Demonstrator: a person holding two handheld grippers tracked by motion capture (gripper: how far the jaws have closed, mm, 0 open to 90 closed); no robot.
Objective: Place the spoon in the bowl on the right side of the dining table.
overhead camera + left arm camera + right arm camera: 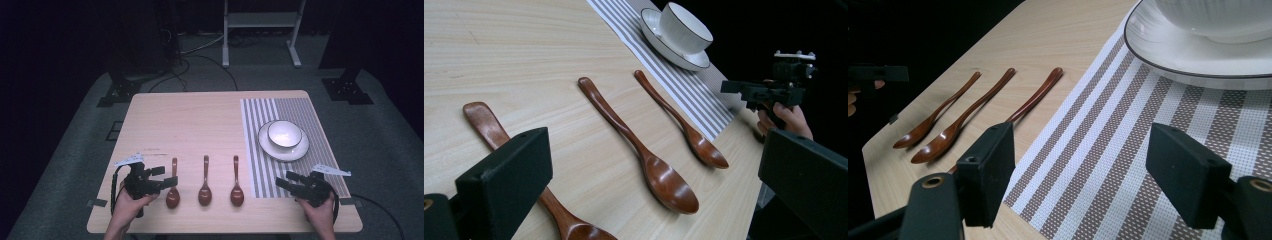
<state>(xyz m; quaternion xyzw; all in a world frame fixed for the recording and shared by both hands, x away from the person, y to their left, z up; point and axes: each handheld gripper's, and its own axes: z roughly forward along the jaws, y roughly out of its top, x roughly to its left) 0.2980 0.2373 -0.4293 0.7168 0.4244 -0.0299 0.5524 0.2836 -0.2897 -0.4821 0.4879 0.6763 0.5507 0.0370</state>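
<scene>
Jaws of both grippers stand wide apart, gripping nothing.
Left gripper (161,178) beside the nearest spoon (173,192); right gripper (285,181) over striped mat (260,150), bowl (284,133) ahead.

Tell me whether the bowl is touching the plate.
Touching. The left gripper view shows the bowl sitting directly on the plate, with no gap under its base.

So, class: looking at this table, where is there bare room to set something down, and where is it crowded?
The widest free patch is bare table behind the three wooden spoons, left of the striped placemat. The mat's near strip, between the plate holding the bowl and the open right gripper, is also free. It is crowded along the front edge, where the spoons lie between both grippers, the left gripper beside the leftmost.
</scene>
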